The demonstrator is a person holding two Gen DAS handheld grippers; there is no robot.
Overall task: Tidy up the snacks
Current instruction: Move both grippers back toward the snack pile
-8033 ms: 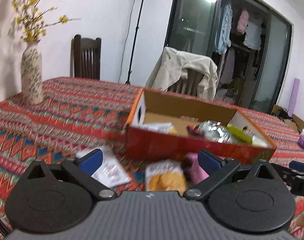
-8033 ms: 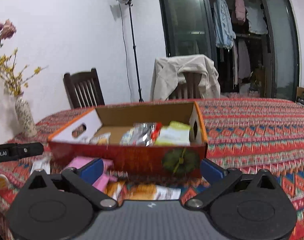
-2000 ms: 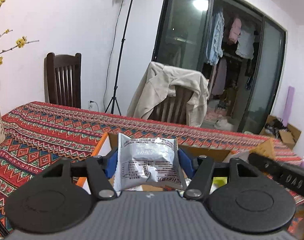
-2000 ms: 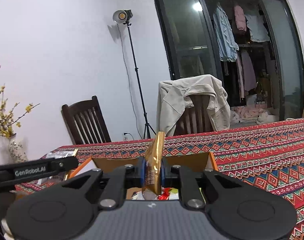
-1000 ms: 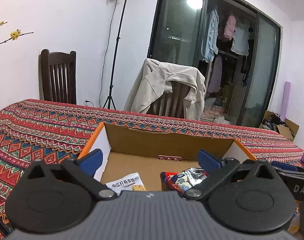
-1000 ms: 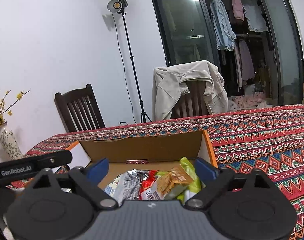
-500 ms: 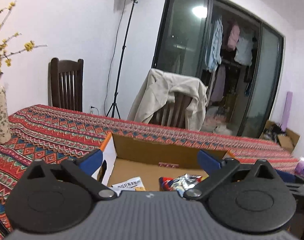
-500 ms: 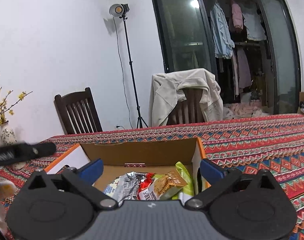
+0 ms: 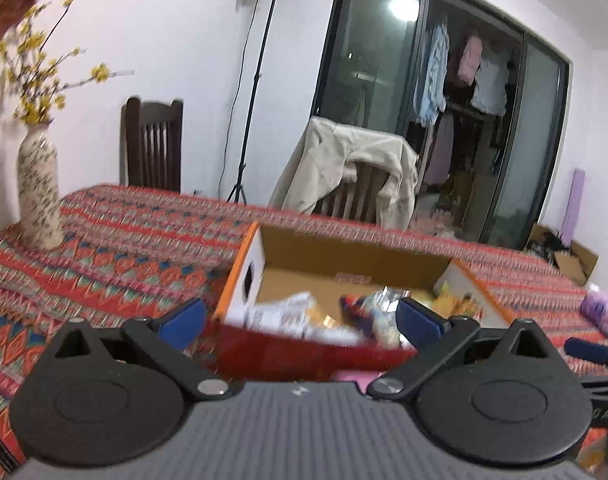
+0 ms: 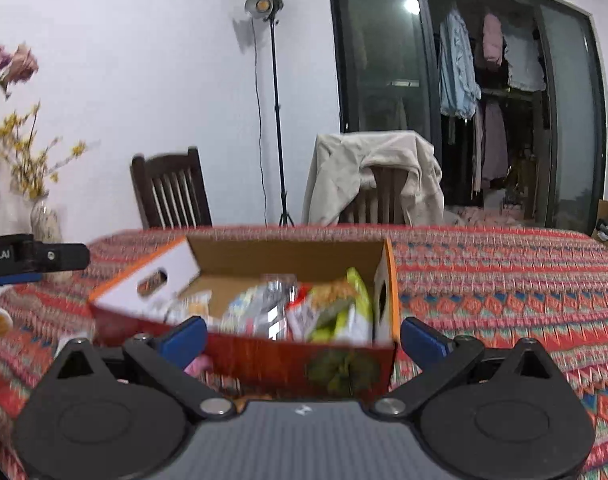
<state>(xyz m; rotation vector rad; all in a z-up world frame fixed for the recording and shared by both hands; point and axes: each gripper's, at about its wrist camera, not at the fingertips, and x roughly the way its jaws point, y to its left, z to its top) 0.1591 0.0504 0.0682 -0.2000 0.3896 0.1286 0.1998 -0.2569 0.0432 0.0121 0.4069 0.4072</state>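
**Both tongs empty near the snack box**

The left tongs and right tongs are spread wide, holding nothing. Just beyond stands the cardboard box on the tabletop, with snack packets inside. The packets look light, crinkly and slippery; I would pinch a sealed edge.

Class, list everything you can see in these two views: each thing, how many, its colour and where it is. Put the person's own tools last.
Box: one, red and orange cardboard, on the table.
Snack packets: several, mixed colours, inside the box.
Tablecloth: one, red patterned, over the table.
Vase: one, speckled, yellow flowers, table's left end.
Chairs: two, dark wood, behind the table.
Jacket: one, beige, over one chair.
Lamp stand: one, black, by the wall.
Left gripper: open, empty.
Right gripper: open, empty.
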